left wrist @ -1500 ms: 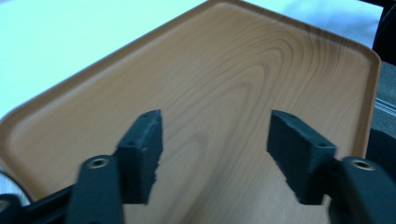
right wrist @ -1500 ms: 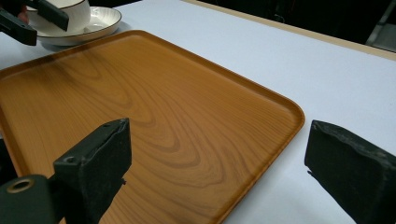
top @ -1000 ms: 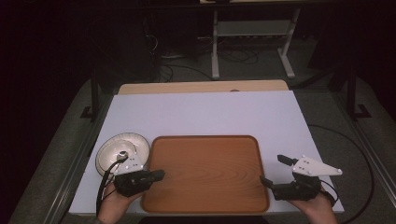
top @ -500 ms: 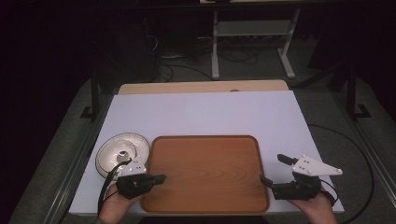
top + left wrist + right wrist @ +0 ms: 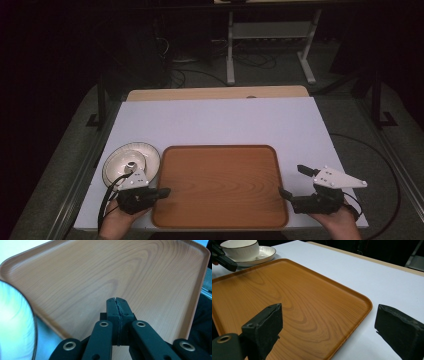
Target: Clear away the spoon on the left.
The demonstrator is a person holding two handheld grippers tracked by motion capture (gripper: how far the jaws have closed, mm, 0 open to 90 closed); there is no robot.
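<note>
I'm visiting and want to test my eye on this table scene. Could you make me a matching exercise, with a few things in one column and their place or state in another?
Things:
1. left gripper
2. right gripper
3. wooden tray
4. white bowl

Places or states:
A. sits on a white saucer
B. jaws wide open
C. lies empty between the two grippers
D. jaws pressed together over the tray

Pairs: 1-D, 2-B, 3-C, 4-A
</note>
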